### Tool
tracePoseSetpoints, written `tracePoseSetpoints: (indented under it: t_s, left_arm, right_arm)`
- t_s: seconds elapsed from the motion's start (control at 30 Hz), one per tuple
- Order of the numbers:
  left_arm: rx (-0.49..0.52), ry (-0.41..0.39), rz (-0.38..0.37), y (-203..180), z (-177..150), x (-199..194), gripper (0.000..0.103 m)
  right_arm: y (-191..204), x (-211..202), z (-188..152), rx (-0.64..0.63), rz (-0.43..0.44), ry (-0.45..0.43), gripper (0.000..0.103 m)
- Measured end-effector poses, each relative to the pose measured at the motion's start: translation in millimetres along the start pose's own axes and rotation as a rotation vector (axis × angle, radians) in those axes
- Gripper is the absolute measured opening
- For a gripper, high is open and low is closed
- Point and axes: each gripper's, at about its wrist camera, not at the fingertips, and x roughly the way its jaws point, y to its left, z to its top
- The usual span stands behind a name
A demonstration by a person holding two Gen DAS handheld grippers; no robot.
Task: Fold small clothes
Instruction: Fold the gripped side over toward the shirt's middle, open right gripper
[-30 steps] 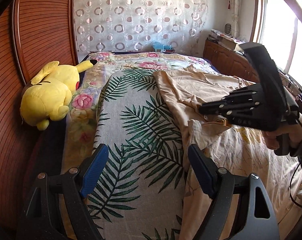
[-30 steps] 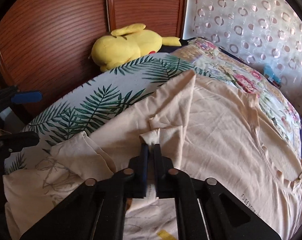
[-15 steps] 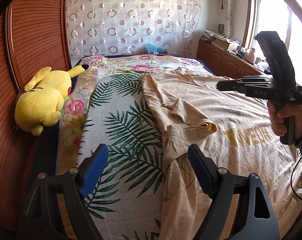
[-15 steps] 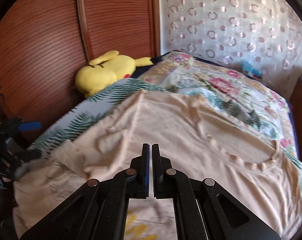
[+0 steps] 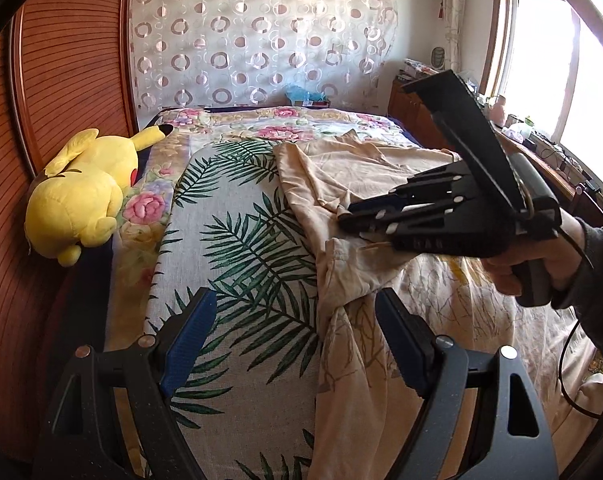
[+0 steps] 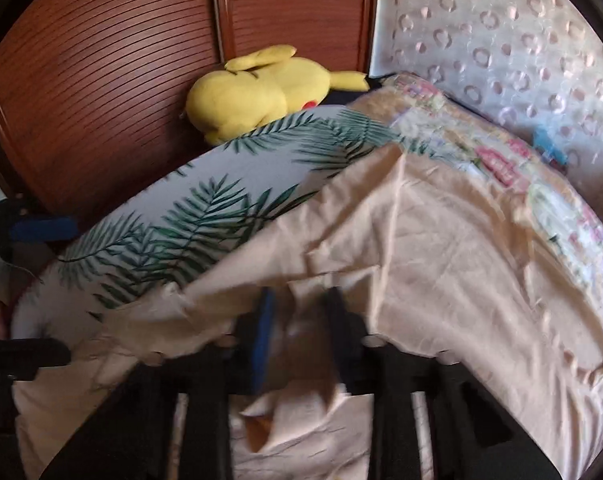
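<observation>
Since the last frame your right gripper (image 6: 297,320) has dropped back onto the one beige T-shirt (image 5: 381,168), jaws opening with soft, creased sleeve fabric between them (blurred). Your left gripper (image 5: 297,344) hovers wide, empty, over the palm-leaf cover (image 5: 241,240); one plush Pikachu (image 5: 81,196) lies beside.

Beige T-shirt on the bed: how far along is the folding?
Barely started. Done: the beige cotton T-shirt is spread on the bed, its near side bunched inward. In hand: the right gripper, jaws opening, has a fold between them; the left gripper hangs open, empty. Left: every neat fold.
</observation>
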Motion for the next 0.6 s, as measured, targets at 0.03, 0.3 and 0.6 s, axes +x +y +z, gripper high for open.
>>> tracePoseSetpoints:
  t_s: [0.03, 0.3, 0.6]
  left_arm:
    - [-0.002, 0.000, -0.001, 0.2, -0.2, 0.2, 0.082]
    - [0.000, 0.002, -0.011, -5.8, -1.4, 0.5, 0.082]
    - [0.010, -0.007, -0.016, -12.1, 1.5, -4.0, 0.082]
  right_arm:
    - [-2.2, 0.5, 0.7, 0.006, 0.005, 0.003, 0.004]
    - [-27.6, -37.9, -6.9, 0.091, -0.008, -0.116, 0.003]
    - [-48.2, -57.4, -44.7, 0.177, -0.115, -0.090, 0.003]
